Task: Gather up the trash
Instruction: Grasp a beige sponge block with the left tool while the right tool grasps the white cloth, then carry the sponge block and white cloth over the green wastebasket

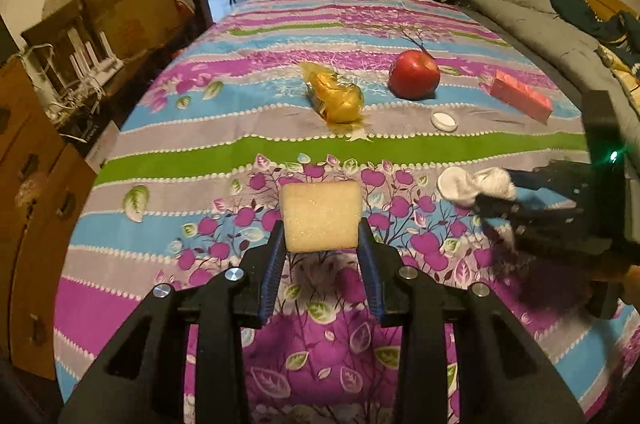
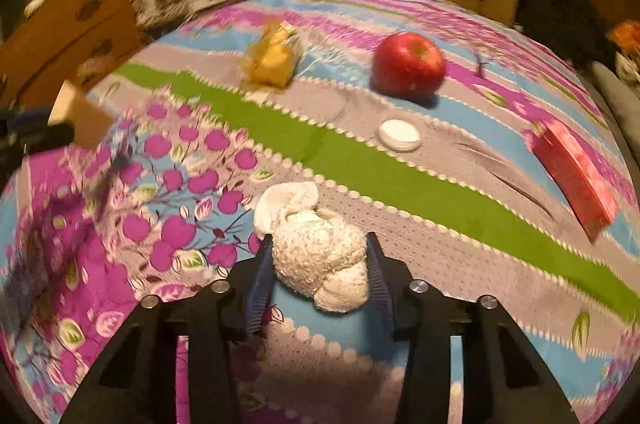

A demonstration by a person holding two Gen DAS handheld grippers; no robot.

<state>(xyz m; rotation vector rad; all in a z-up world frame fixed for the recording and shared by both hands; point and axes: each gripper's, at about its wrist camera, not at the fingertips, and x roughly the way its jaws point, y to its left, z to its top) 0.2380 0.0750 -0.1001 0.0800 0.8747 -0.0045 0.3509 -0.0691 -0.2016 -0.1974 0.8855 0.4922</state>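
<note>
My left gripper [image 1: 322,233] is shut on a pale yellow sponge block [image 1: 320,214], held just above the flowered bedspread [image 1: 224,152]. The same sponge [image 2: 82,120] shows blurred at the left edge of the right wrist view. My right gripper [image 2: 320,244] is shut on a crumpled white cloth wad [image 2: 316,252], with both blue pads pressed into its sides. In the left wrist view that wad [image 1: 460,186] sticks out of the right gripper [image 1: 498,193] at the far right, low over the bed.
Farther back on the bed lie a yellow plastic-wrapped packet [image 1: 334,96], a red apple [image 1: 414,74], a white round cap [image 1: 443,121] and a pink box [image 1: 520,95]. Cardboard boxes [image 1: 128,4] stand along the left. A folded grey blanket [image 1: 540,28] runs down the right side.
</note>
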